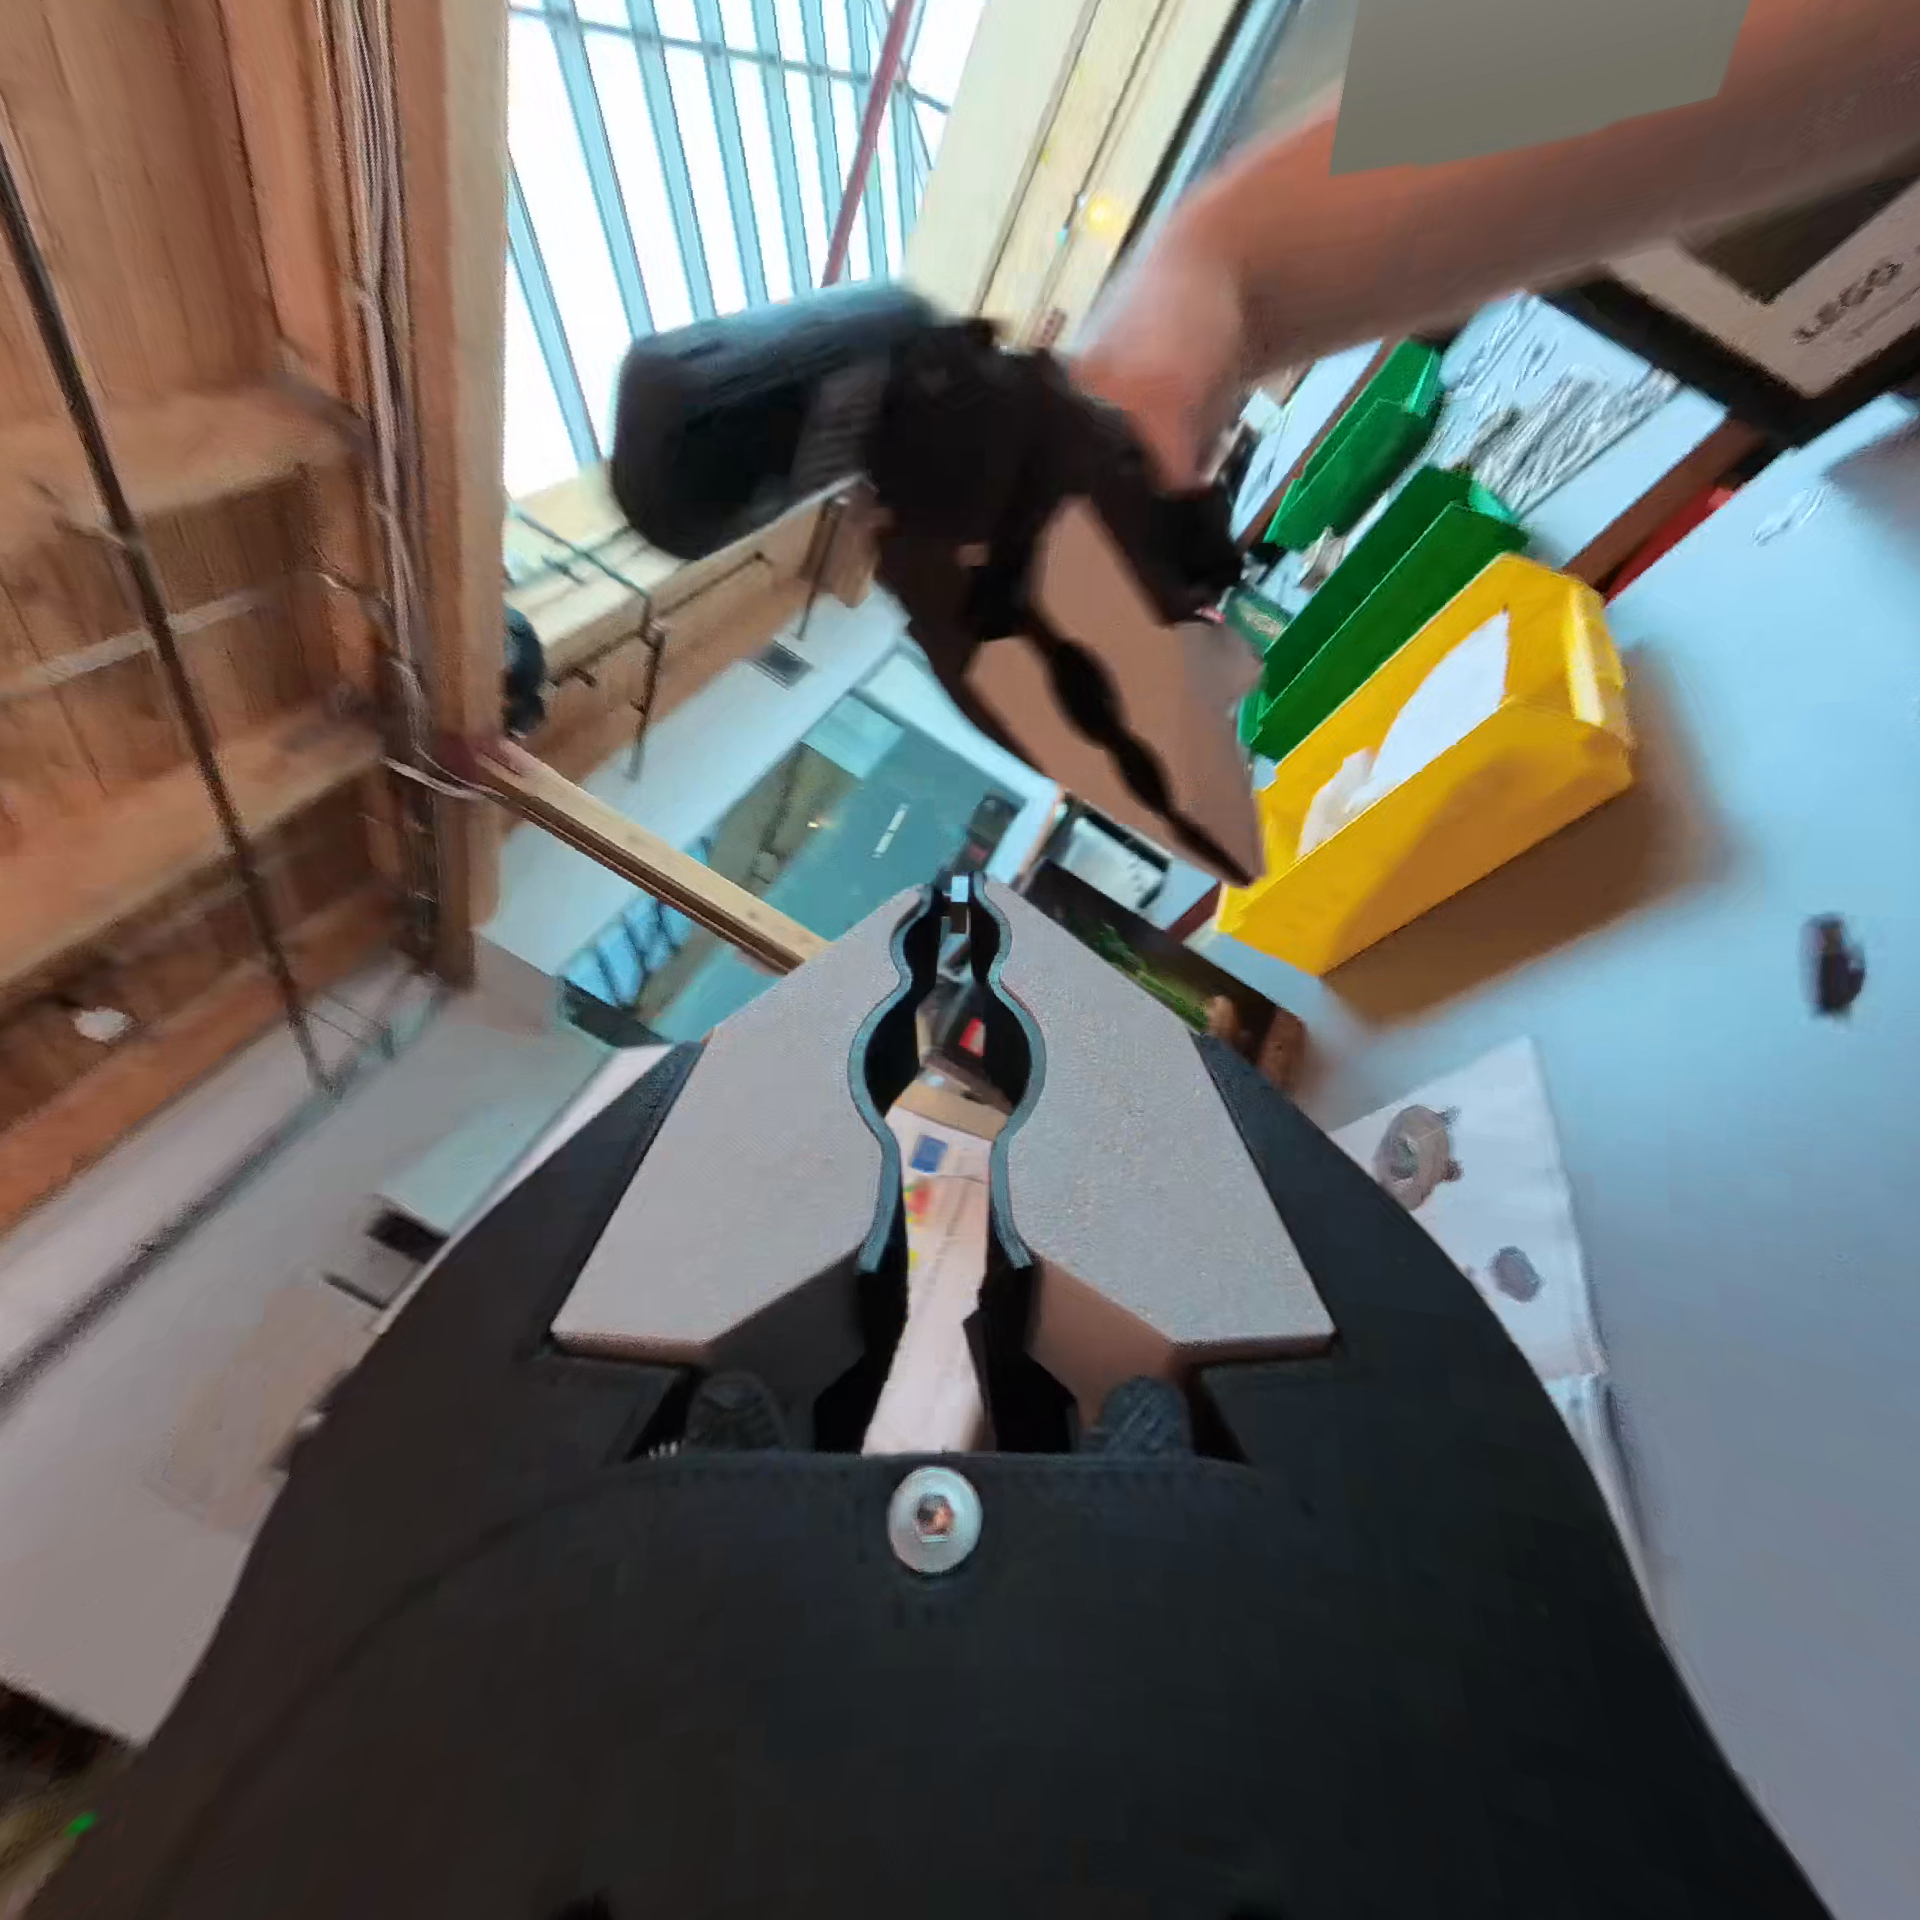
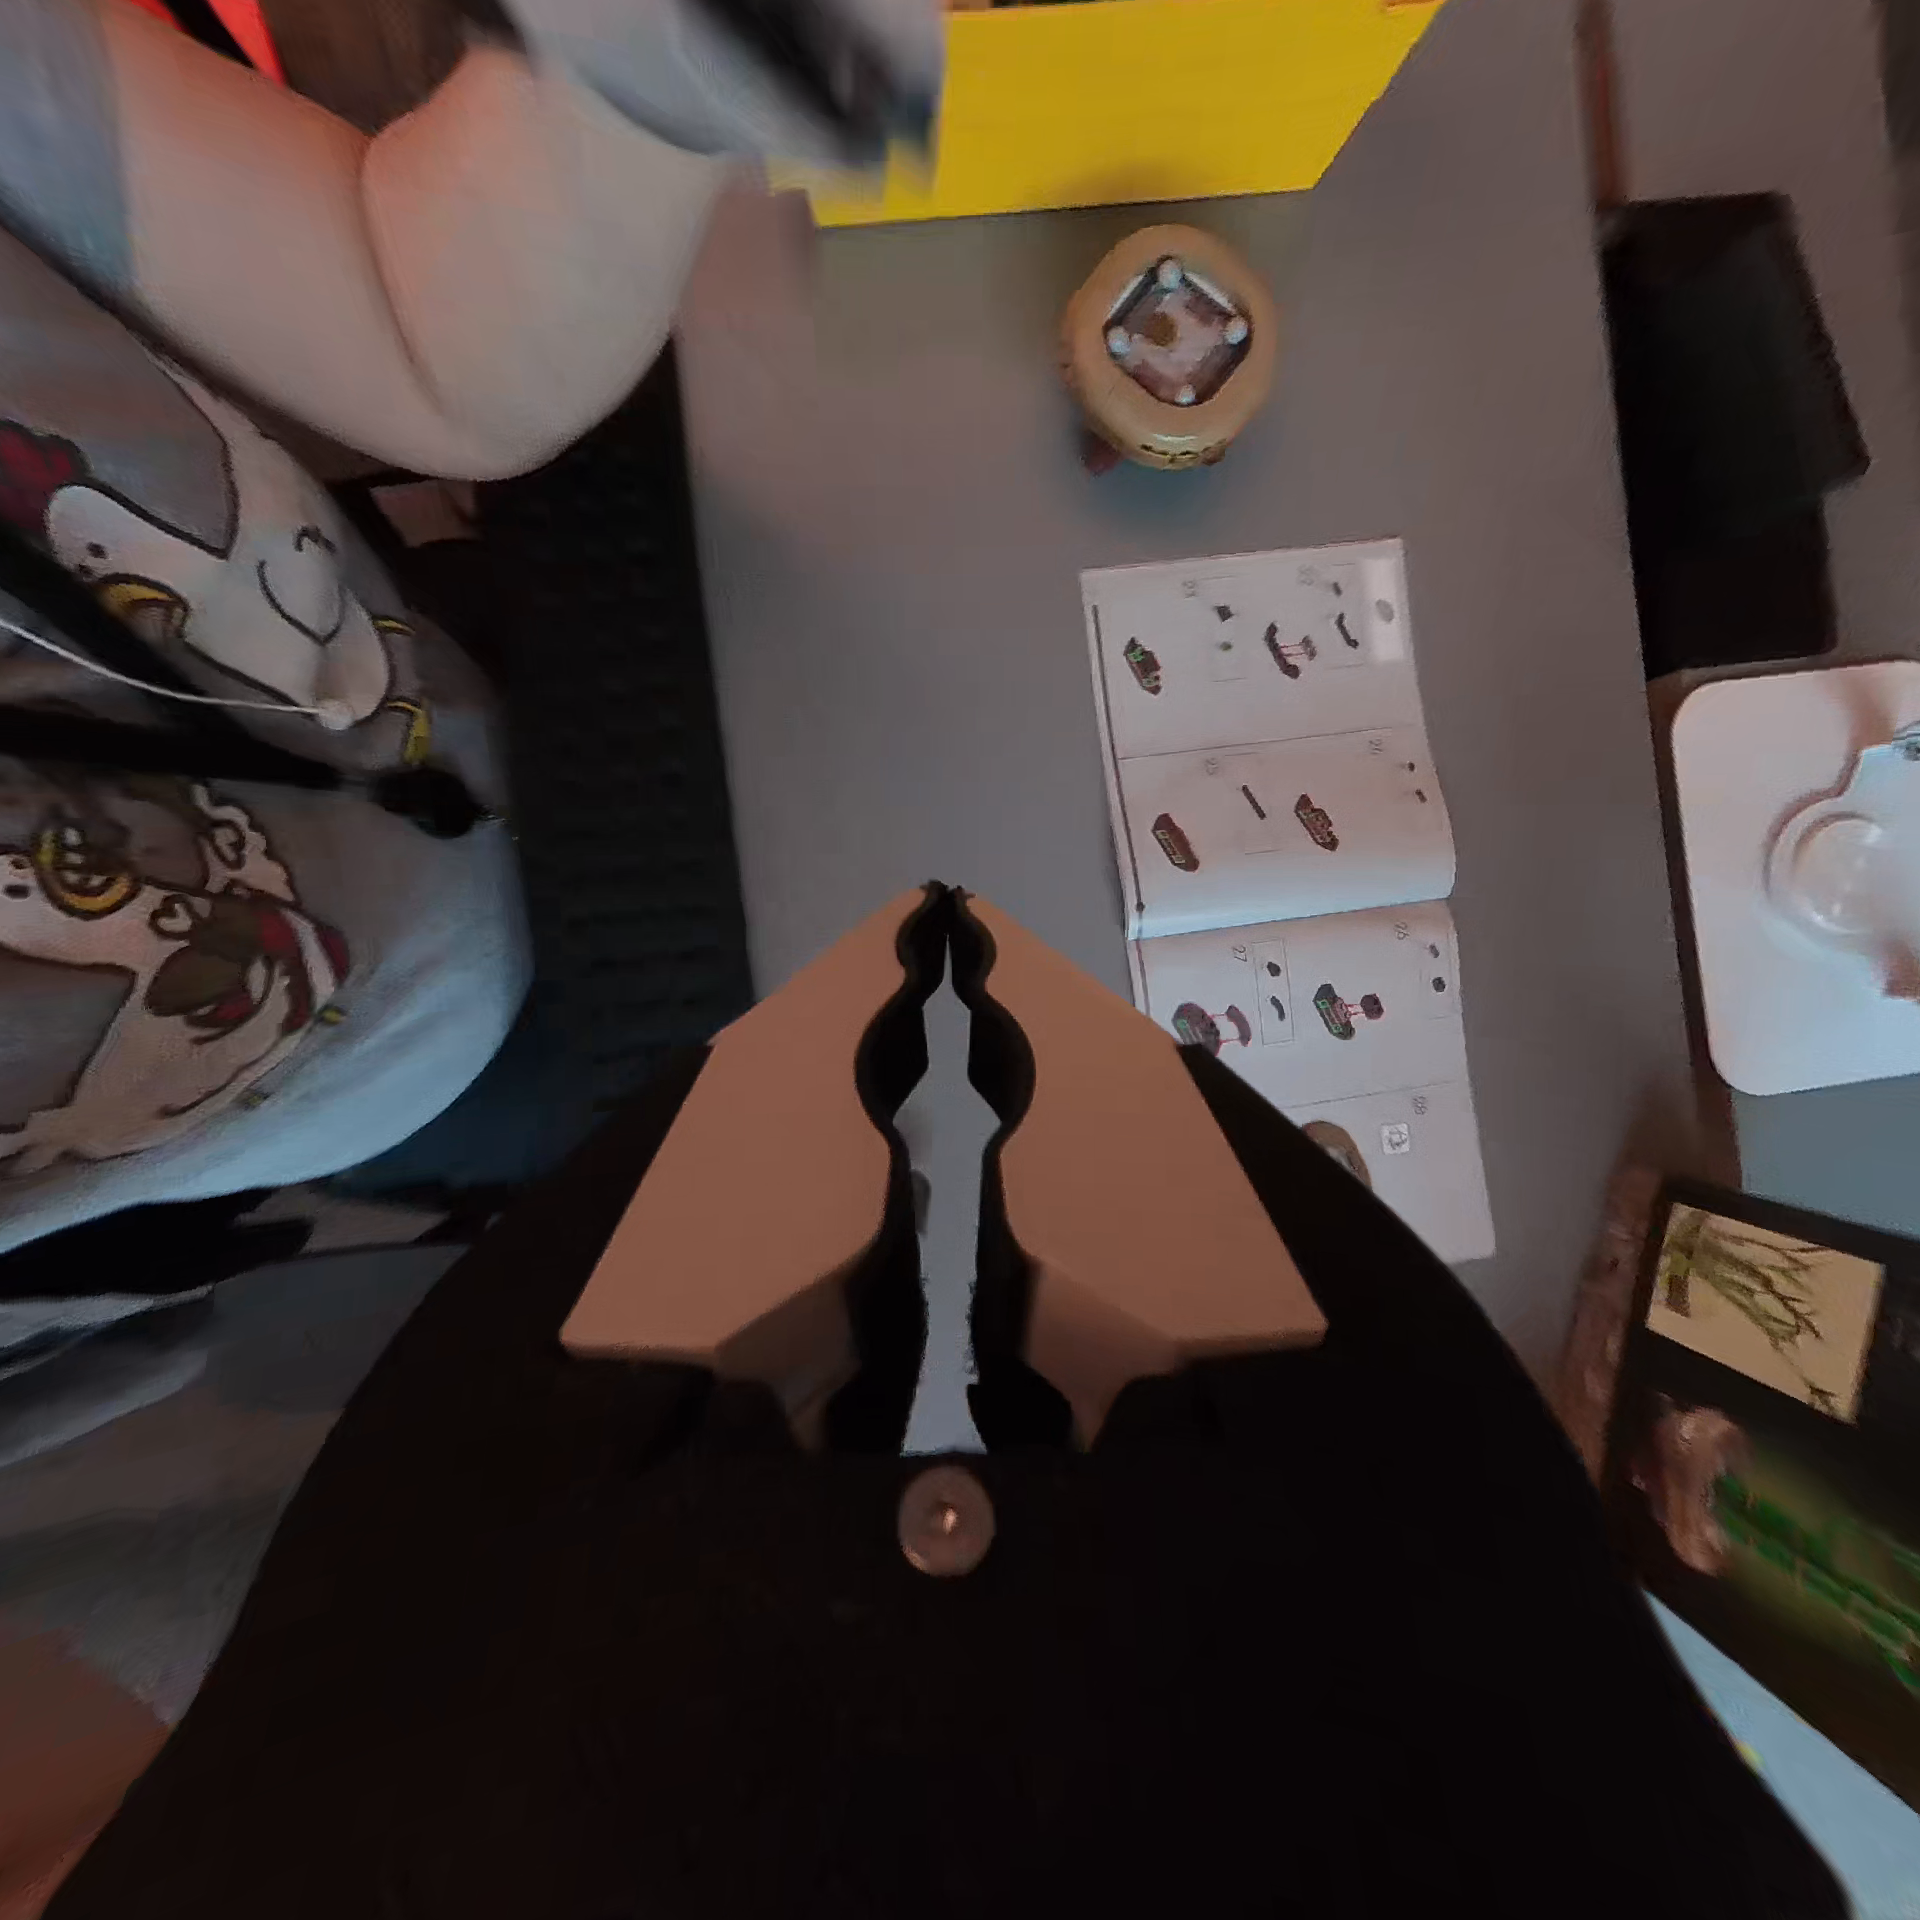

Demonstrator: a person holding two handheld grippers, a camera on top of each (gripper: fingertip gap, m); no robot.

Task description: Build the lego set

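At the bottom of the left wrist view our left tongs [image 1: 958,906] sit nearly together, and a tiny dark and white piece [image 1: 958,902] is pinched at their very tips; we cannot tell what kind of brick it is. The view is tilted, so the counter [image 1: 1745,1039] runs up the right side of the frame. On it, at centre right, lie a white sheet [image 1: 1496,1226] with two small grey pieces [image 1: 1411,1153] and, further up, one dark loose piece [image 1: 1837,964]. Beyond, at upper right, stand a yellow bin [image 1: 1455,821] and green bins [image 1: 1382,582]. Our right tongs [image 1: 1195,831] show blurred in the upper middle, held by a hand [image 1: 1164,353], with tips just beside the yellow bin.

In the right wrist view those right tongs [image 2: 943,896] are closed tip to tip, and nothing shows between them. Past them, at centre right, the instruction booklet [image 2: 1278,831] lies open on the counter. Further on, in the upper middle, stands the half-built tan model [image 2: 1169,343], round with a square studded top, apart from the booklet and just short of the yellow bin at the top edge.

We judge the build partly done: a base exists, the booklet is open partway through, and loose pieces wait. The pinched piece is likely next to go on; most of the set seems left.
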